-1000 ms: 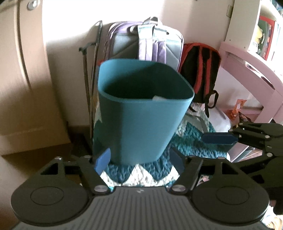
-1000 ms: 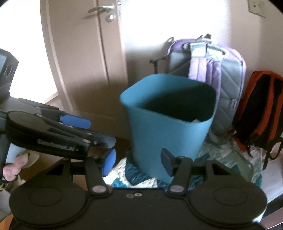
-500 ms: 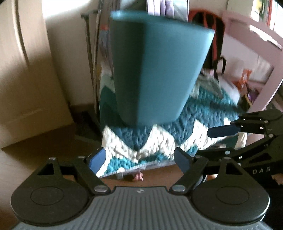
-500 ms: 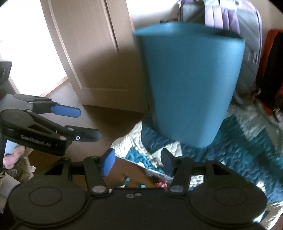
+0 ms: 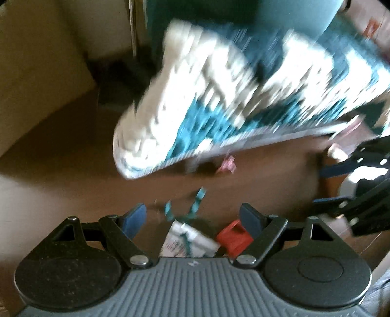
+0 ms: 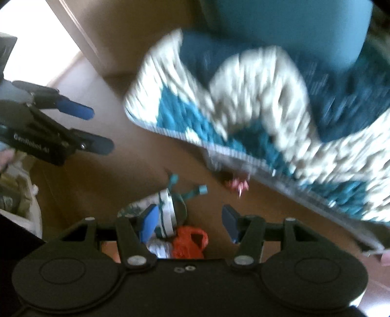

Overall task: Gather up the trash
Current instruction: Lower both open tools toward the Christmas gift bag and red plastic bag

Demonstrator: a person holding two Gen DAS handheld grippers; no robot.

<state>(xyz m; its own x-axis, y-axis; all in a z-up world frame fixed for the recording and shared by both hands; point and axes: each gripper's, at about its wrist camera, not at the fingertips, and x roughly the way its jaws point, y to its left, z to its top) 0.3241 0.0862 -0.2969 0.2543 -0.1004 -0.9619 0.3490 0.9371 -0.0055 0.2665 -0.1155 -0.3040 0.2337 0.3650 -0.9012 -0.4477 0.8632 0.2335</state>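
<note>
Both views are blurred by motion. Trash lies on the brown floor: a white wrapper with teal ribbon [image 5: 187, 237] [image 6: 167, 214], an orange-red crumpled bag [image 5: 234, 237] [image 6: 189, 242] and a small pink scrap [image 5: 226, 167] [image 6: 237, 185] by the rug edge. My left gripper [image 5: 193, 218] is open and empty, above the wrapper and bag. My right gripper [image 6: 189, 220] is open and empty over the same pile. The teal bin [image 6: 287, 26] [image 5: 292, 14] stands on the rug at the top edge.
A teal and white rug [image 5: 243, 97] [image 6: 268, 109] covers the floor ahead. A wooden door and cabinet [image 6: 117, 36] stand at the left. The other gripper shows at the side of each view [image 5: 360, 195] [image 6: 56, 134].
Both grippers have tilted down from the bin toward the floor. The bin has slid to the top edge and the floor trash has come into view. Both stay open.
</note>
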